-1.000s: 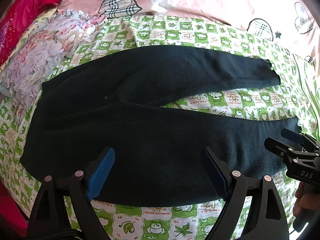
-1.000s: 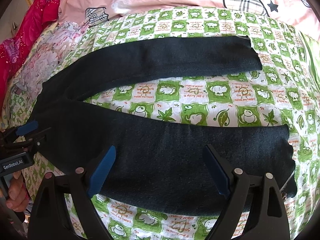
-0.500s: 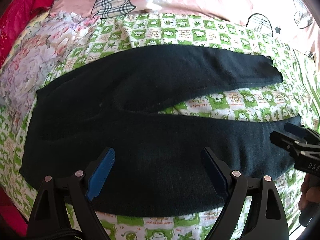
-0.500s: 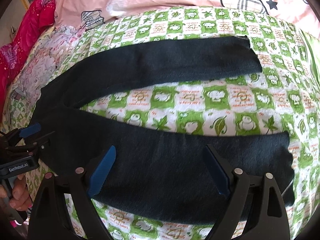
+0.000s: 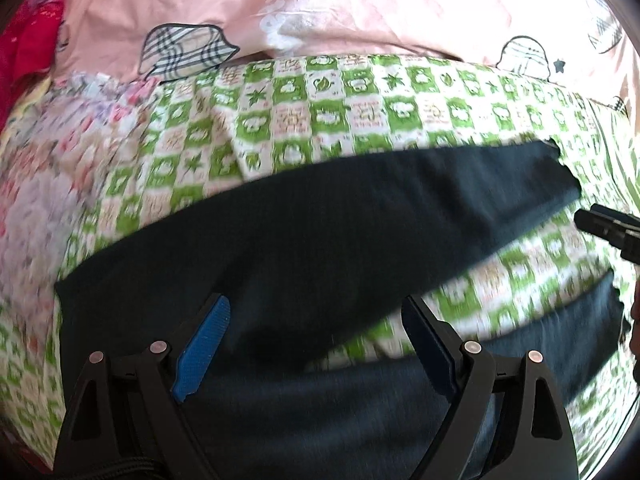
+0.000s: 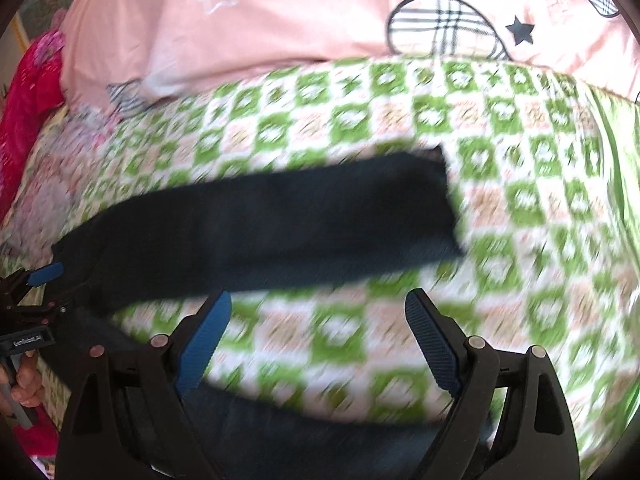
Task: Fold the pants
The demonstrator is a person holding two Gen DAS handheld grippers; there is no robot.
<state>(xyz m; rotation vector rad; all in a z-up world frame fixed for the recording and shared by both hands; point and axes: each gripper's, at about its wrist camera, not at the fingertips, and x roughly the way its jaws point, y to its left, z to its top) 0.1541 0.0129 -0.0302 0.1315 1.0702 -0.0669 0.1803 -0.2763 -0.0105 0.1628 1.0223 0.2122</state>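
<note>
Both grippers are sliding forward since a moment ago, so I am holding my spread-jawed left gripper (image 5: 316, 348) and right gripper (image 6: 318, 344) over the dark navy knit pants (image 5: 320, 240), their legs lying crosswise just ahead, the near leg beneath both.

Pants (image 5: 320, 240) lie on the bedspread (image 5: 320, 112) — pillows (image 5: 360, 8) behind, legs pointing right.

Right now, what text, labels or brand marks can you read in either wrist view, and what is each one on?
"GenRobot.AI": white label on the left gripper, seen in the right wrist view; small, only just legible.
Lettering in the squares of the green checked sheet: too blurred to read.
Pale print on the pink bedding: cannot be read.
Nothing readable on the right gripper or the pants.
</note>
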